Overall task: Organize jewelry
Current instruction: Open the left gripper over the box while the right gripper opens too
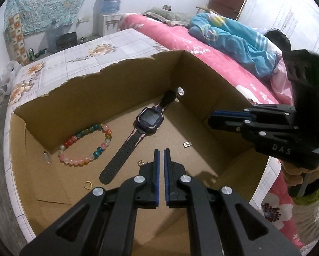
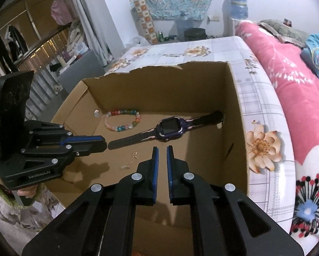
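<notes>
You've got one torn brown cardboard box [image 1: 121, 89], one multicoloured bead bracelet [image 1: 85, 146], one purple-black smartwatch [image 1: 148, 119], one small gold ring [image 1: 87, 185].

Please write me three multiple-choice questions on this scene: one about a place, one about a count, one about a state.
1. Where does the watch lie?
A. on the bed
B. inside the cardboard box
C. between a gripper's fingers

2. How many bead bracelets are in the box?
A. one
B. three
C. none

3. What does the left gripper hold?
A. the watch
B. a bracelet
C. nothing

Answers:
1 B, it rests flat on the box floor.
2 A, a single bead bracelet lies left of the watch.
3 C, nothing sits between its pads.
</notes>
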The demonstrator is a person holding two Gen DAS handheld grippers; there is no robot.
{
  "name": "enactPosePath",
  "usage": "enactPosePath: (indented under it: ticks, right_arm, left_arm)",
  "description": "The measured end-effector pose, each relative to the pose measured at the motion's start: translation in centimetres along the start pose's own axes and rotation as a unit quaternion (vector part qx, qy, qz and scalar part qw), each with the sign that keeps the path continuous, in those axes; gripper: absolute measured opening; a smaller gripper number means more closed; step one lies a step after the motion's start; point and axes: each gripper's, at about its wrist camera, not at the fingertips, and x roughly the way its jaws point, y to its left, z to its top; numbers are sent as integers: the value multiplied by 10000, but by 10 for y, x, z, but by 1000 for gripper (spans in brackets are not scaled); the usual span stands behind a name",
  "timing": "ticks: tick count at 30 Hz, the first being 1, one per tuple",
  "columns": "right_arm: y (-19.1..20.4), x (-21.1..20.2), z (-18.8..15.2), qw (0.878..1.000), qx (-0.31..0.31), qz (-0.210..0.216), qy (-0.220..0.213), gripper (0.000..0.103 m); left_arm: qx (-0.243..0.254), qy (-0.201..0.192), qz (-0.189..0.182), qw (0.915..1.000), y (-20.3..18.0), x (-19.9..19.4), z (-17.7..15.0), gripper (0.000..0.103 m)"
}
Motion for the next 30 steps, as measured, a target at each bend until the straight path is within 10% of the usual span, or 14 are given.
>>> enactPosePath:
  ticks: [13, 30]
  right_arm:
    - [-7, -38, -4, 9984, 160, 87, -540, 30]
    - [16, -143, -84, 9831, 529, -31, -1755, 77]
  left_arm:
    - [75, -235, 49, 9997, -8, -14, -1, 19]
    - [822, -1537, -513, 9833, -33, -125, -79, 95]
